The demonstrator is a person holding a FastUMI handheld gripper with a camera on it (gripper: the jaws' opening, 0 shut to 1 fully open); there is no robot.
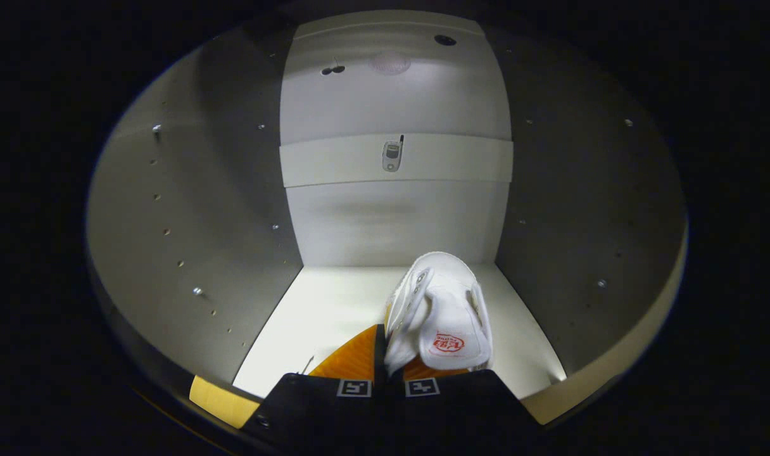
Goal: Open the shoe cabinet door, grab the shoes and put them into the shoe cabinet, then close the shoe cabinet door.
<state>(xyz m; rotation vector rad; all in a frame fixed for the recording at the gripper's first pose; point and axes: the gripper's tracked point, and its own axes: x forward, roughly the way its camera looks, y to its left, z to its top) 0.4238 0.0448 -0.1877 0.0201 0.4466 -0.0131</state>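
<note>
1. We see the tongs (384, 345) as two wedge-shaped fingers (353, 358) that taper forward from a broad base.
2. The left finger's upper face carries fine parallel ribs running across it.
3. Behind the fingers sit two dark, flat-topped blocks (309, 405), one per finger, with a thin seam between them.
4. Each block bears a small square marker, the left marker (354, 387) and the right marker (422, 386), printed in a black-and-white pattern.
5. We make out a small round screw (262, 419) at the left block's outer corner.
6. The fingers stand close together, with the edge of a white shoe (445, 310) pinched between them.
</note>
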